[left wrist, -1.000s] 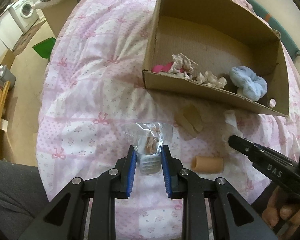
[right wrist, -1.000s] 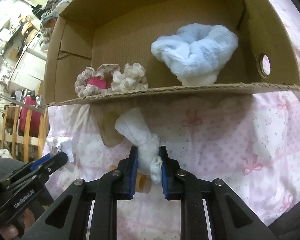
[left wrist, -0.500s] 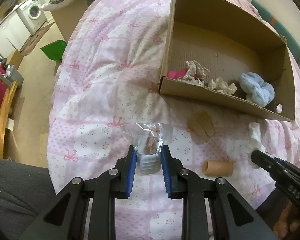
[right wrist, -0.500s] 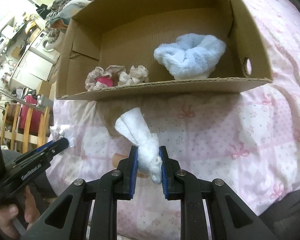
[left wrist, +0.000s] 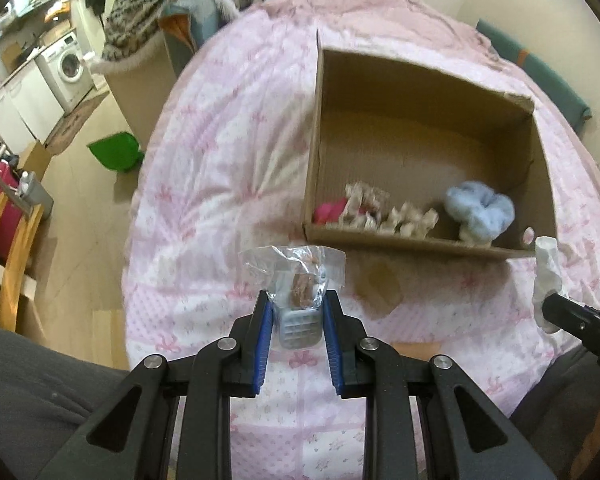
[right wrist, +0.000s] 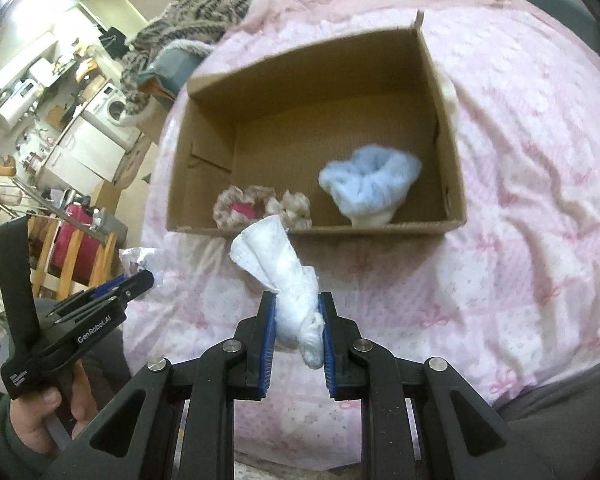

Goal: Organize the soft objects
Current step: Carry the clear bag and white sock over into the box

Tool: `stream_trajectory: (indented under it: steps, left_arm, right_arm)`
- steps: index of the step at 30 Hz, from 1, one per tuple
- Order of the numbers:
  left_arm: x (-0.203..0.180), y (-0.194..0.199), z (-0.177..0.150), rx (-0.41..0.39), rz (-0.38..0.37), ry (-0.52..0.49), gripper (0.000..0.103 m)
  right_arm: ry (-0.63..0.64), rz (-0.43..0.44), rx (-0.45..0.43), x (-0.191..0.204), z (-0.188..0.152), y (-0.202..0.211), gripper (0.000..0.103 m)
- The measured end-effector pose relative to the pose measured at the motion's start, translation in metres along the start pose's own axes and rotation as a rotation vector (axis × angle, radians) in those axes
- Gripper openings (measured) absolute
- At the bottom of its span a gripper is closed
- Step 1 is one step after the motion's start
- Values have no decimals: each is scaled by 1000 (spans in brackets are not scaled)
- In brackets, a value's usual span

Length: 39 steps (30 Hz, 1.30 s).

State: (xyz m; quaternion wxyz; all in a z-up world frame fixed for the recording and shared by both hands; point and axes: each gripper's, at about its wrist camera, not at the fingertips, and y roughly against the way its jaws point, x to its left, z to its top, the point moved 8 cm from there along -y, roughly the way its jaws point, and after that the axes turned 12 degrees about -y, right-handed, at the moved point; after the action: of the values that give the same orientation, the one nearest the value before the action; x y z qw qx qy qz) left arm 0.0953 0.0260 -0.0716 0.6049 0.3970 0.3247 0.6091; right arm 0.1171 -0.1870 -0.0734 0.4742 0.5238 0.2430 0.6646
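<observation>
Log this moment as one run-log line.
left hand-held gripper: shut on clear plastic bag | right hand-held gripper: shut on white cloth | cardboard box: holds blue scrunchie

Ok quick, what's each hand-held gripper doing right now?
Left hand-held gripper: closed on a clear plastic bag.
Right hand-held gripper: closed on a white cloth.

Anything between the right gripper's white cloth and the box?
Only the box's near wall; no object blocks it. The white cloth in the right gripper must clear that wall. Scrunchies and blue fluff sit just behind it.
</observation>
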Motion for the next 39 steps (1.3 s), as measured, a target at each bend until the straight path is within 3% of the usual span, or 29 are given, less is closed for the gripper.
stream_trajectory:
  steps: [11, 21, 29, 39]
  left_arm:
    - [4, 29, 54, -115, 13, -3, 22]
    - [-8, 23, 115, -169, -6, -43, 22]
    - [-23, -3, 142, -186, -11, -83, 22]
    - [-35, -51, 140, -131, -78, -76, 22]
  right_arm:
    - [12, 53, -143, 6, 38, 40, 22]
    - [31, 53, -212, 15, 90, 40, 22]
    - [65, 36, -229, 17, 113, 15, 22]
    - [28, 1, -157, -1, 114, -29, 22]
